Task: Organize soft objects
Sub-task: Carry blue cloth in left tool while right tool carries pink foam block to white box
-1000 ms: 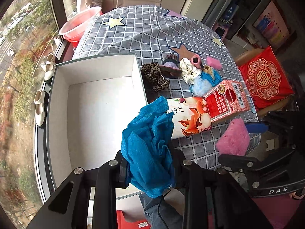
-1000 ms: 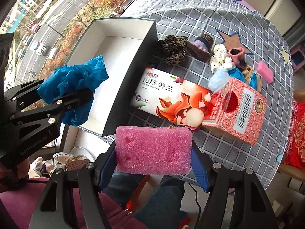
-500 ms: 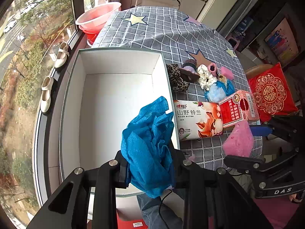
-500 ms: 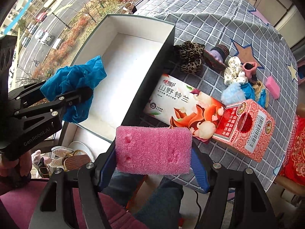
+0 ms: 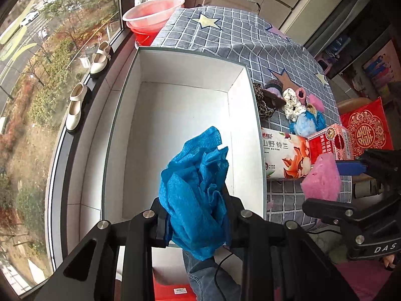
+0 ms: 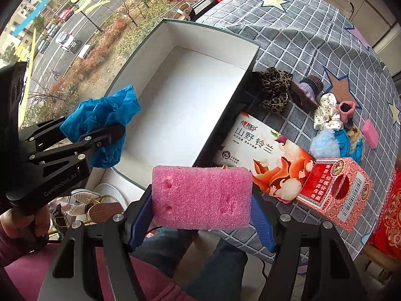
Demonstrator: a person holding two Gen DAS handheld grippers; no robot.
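My left gripper is shut on a crumpled blue cloth and holds it over the near end of a large white open box. The cloth also shows in the right wrist view, at the box's left rim. My right gripper is shut on a pink foam sponge, held off the table's front edge, right of the box. The sponge shows in the left wrist view too. The box is empty inside.
On the grey checked tablecloth right of the box lie a tissue pack, a red carton, a leopard scrunchie and several small soft items. A red basin stands behind. Shoes sit on the window sill.
Both grippers have moved left toward the box, each still holding its item. The blue cloth now hangs over the box's near end instead of beside its right wall.
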